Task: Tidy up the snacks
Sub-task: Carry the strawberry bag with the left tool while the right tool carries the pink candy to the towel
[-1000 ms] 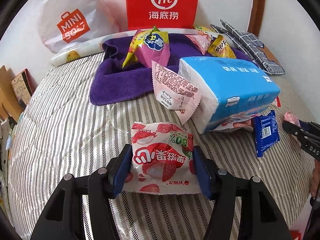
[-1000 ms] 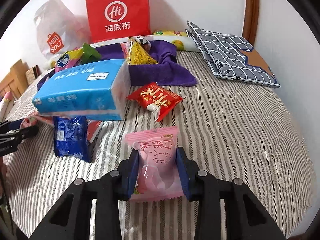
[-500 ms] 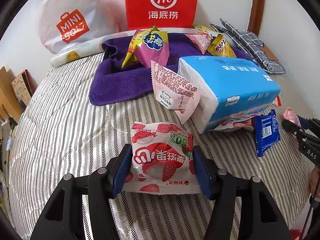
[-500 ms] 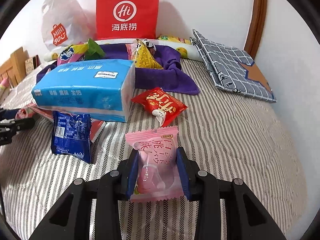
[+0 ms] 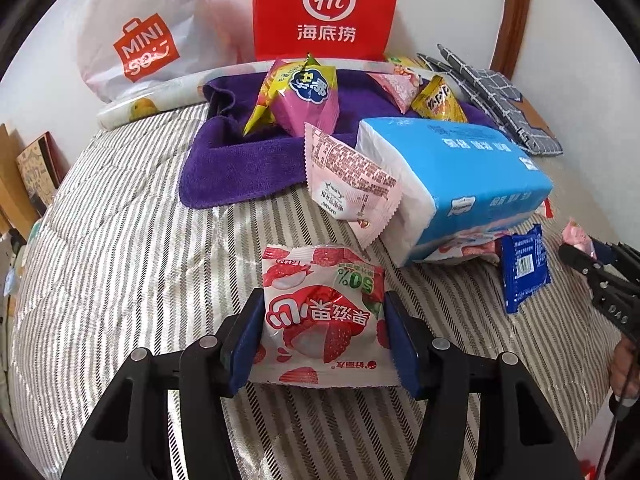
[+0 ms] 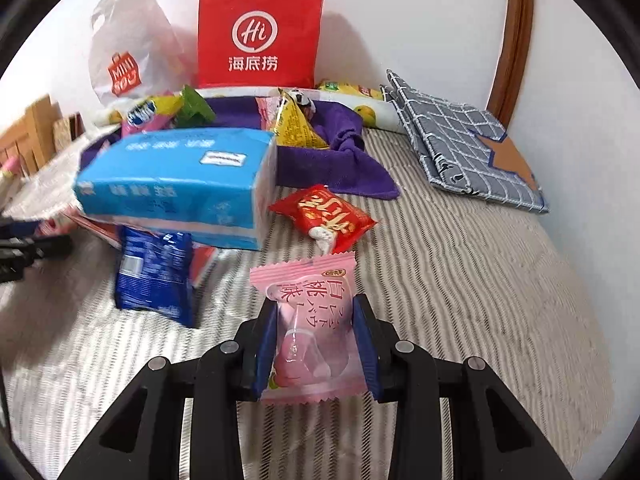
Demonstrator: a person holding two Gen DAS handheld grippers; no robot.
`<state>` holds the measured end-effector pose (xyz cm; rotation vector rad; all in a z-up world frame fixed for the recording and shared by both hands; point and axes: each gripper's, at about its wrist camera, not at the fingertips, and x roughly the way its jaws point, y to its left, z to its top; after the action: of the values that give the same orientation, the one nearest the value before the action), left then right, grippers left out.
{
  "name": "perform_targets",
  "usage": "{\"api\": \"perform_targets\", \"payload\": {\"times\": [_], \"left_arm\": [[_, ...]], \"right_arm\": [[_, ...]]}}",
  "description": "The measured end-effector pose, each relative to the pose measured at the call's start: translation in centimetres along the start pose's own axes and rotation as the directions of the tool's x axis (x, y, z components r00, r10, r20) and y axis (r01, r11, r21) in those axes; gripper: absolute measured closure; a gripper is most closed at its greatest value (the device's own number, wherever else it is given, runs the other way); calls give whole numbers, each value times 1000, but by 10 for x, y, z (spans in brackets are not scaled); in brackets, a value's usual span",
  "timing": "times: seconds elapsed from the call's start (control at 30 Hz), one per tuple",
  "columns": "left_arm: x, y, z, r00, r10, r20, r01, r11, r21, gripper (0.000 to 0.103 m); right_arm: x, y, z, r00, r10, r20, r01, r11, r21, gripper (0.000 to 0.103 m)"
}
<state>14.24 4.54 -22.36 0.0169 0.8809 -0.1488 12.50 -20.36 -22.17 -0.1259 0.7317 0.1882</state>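
Nearest, we list the left gripper (image 5: 324, 336), its blue pads pressed on both side edges of a strawberry-print snack packet (image 5: 322, 316) held just over the striped bedspread (image 5: 120, 248); its jaws have just been closing a little on that packet. We list next the right gripper (image 6: 316, 344), clenched on a pink peach-candy packet (image 6: 308, 320), likewise held low above the bedspread.

Beyond these, on the bedspread:
- a dark blue snack packet (image 6: 154, 276), leaning at the near corner of the tissue pack;
- a red snack packet (image 6: 324, 218), lying flat just right of the tissue pack as the right wrist view shows it;
- a pale pink packet with printed back (image 5: 348, 184), propped against the tissue pack's white end;
- a blue tissue pack (image 5: 460, 176), resting on flattened wrappers we cannot identify.

Behind these, a purple towel (image 5: 240, 164) bearing a pink-and-yellow pouch (image 5: 304, 96), a yellow triangular packet (image 6: 294, 126) and a small pink packet (image 5: 396, 88).

Farthest, against the wall: a fruit-print roll (image 5: 136, 108), a red paper bag (image 6: 260, 36), a white plastic bag (image 5: 132, 28), and folded grey checked cloth (image 6: 460, 148) to the right.
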Motion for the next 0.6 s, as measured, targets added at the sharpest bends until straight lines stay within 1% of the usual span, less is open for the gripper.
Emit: {"api": "perform_targets", "payload": {"times": [0.03, 0.1, 0.23, 0.3, 0.43, 0.53, 0.6], "left_arm": [[-2, 0, 0, 1000, -1, 0, 1, 1000, 2, 46], [-8, 0, -1, 1000, -16, -4, 16, 1000, -6, 46], [-18, 4, -1, 996, -83, -12, 82, 995, -54, 46], [-23, 4, 0, 996, -91, -2, 91, 994, -65, 46], [-33, 4, 1, 993, -115, 8, 115, 989, -94, 46], [-42, 2, 5, 990, -142, 16, 143, 984, -106, 46], [-48, 0, 8, 989, -144, 30, 146, 983, -107, 46]], "right_arm": [[-3, 0, 1, 1000, 15, 4, -15, 1000, 21, 69], [-7, 1, 4, 1000, 12, 6, -12, 999, 33, 69], [-25, 6, 14, 999, -4, 40, 3, 999, 32, 69], [-35, 9, 19, 998, 4, 63, -6, 1000, 31, 69], [-49, 14, 25, 997, 12, 82, -16, 999, 41, 69], [-58, 15, 27, 995, -1, 95, -4, 999, 48, 69], [-64, 14, 28, 995, -6, 100, 0, 998, 63, 69]]}}
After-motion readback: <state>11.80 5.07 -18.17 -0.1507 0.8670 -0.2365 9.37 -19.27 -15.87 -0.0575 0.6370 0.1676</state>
